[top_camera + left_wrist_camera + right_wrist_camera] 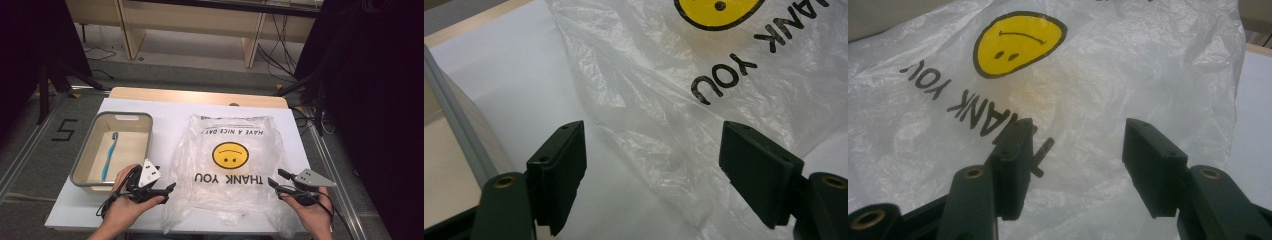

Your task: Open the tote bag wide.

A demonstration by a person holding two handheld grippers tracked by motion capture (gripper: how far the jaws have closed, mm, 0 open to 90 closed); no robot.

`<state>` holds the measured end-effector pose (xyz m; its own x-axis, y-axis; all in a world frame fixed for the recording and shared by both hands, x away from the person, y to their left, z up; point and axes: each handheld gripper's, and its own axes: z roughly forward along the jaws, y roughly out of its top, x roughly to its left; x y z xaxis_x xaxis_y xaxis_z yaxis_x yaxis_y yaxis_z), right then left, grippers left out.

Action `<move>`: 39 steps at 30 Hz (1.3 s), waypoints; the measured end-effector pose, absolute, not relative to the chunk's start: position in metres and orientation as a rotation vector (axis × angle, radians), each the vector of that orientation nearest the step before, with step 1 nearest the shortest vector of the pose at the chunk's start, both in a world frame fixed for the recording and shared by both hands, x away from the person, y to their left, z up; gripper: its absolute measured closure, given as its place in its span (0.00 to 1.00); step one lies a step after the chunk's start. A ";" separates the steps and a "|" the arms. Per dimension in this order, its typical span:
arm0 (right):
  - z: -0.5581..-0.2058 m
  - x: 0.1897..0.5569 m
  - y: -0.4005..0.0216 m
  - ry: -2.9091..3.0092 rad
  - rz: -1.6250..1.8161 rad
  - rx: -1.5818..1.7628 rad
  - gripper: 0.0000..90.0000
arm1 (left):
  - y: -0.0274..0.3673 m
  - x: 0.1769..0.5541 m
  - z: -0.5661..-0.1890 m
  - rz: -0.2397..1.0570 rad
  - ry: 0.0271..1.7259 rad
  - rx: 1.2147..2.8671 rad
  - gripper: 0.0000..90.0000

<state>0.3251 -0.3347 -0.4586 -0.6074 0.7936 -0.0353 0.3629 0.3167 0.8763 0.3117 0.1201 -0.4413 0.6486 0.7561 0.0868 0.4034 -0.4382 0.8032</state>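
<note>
**Both grippers at the near edge of the plastic bag, nothing gripped**

Plastic bag (230, 165), clear and crinkled, lies flat on the white worktop (170, 115). Its yellow smiley and "THANK YOU" print read upside down from the person's side.

Left gripper (167, 189): at the bag's near left edge, jaws spread wide. In the left gripper view the bag's edge runs between the jaws without touching either.

Right gripper (276, 179): at the bag's near right corner, jaws wide apart above the film, holding nothing.

Grey tray (82, 162) just left of the bag, with a blue toothbrush (109, 155) lying inside it.
</note>
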 end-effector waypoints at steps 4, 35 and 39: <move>-0.458 0.325 -0.335 2.124 1.227 1.022 0.52 | 0.116 0.311 -0.443 0.557 0.892 2.085 0.30; -0.471 0.338 -0.366 2.196 0.923 1.342 0.51 | 0.069 0.308 -0.475 0.319 0.865 2.478 0.37; -0.471 0.338 -0.365 2.225 0.905 1.369 0.60 | 0.070 0.311 -0.474 0.272 0.882 2.470 0.48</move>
